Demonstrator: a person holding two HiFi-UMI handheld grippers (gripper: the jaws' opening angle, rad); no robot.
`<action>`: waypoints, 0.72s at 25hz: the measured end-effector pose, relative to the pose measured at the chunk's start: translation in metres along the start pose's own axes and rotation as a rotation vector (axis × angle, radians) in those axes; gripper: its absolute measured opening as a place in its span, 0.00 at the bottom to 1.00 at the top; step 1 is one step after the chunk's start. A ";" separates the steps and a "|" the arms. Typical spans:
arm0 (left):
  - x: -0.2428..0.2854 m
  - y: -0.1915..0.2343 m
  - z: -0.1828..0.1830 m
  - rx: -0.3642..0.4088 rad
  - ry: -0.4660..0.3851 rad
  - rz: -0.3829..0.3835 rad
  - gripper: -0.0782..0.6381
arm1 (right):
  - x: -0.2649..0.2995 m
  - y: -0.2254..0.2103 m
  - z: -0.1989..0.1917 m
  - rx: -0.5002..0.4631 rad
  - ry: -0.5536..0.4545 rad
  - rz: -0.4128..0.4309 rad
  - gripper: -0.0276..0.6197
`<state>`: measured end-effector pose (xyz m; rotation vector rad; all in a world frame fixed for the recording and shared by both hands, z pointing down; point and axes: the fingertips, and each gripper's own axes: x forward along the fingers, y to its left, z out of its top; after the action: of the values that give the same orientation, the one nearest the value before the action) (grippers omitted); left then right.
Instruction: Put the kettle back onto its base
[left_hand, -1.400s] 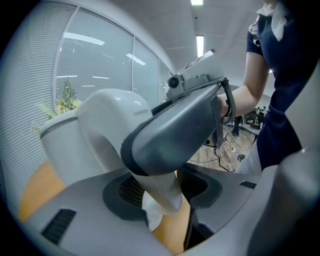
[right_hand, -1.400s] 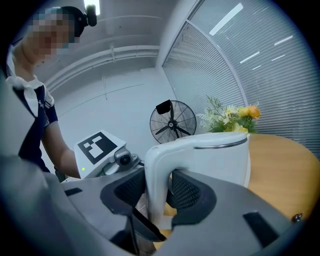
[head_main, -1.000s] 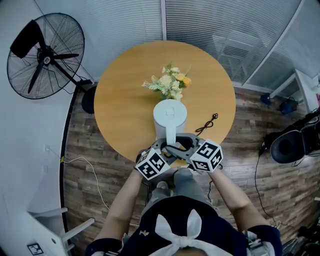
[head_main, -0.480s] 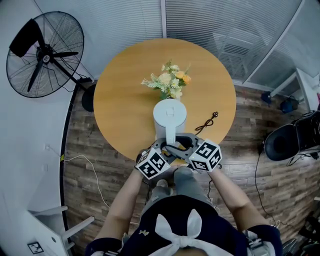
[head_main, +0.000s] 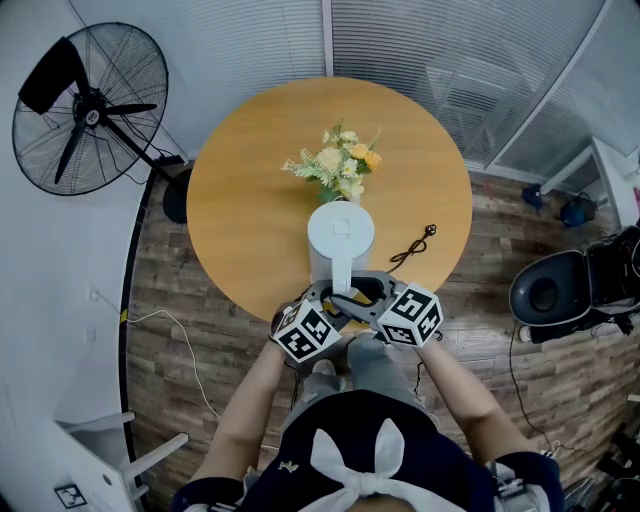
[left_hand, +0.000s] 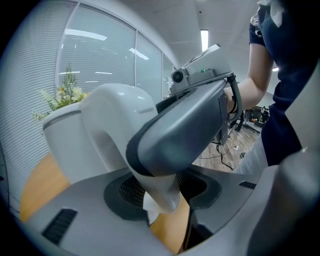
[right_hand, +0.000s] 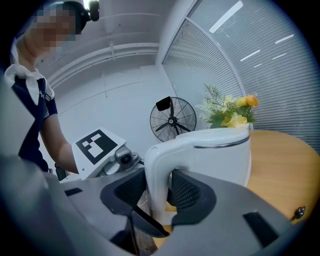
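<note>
Kettle (head_main: 340, 235) upright near the near edge of the round bench (head_main: 250, 200), with its handle (head_main: 343, 272) between both pairs of jaws.

The white kettle stood with the handle turned toward the person, and the flowers (head_main: 335, 165) stood just behind it, nearer the bench centre. A black cable (head_main: 415, 245) lay beside the kettle toward the right edge. Whether a base was under the kettle could not be told. The left gripper (left_hand: 162, 191) had its jaws wide; they had just been closing a little, with the lower end of the handle between them, not yet pressed. The right gripper (right_hand: 159, 194) had its jaws clenched on the same handle, one pad against each side.
</note>
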<state>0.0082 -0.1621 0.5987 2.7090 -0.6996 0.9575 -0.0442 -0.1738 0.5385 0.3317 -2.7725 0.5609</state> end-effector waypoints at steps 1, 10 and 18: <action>0.000 0.000 -0.001 -0.001 0.002 0.002 0.38 | 0.000 0.001 0.000 -0.005 0.004 0.000 0.31; -0.003 -0.001 -0.007 -0.030 -0.006 0.027 0.37 | 0.005 0.008 -0.003 -0.029 0.016 -0.011 0.31; -0.005 -0.004 -0.014 -0.055 -0.005 0.020 0.35 | 0.008 0.015 -0.006 -0.026 0.012 -0.018 0.31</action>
<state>-0.0006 -0.1522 0.6062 2.6624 -0.7444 0.9229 -0.0542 -0.1592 0.5415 0.3463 -2.7595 0.5196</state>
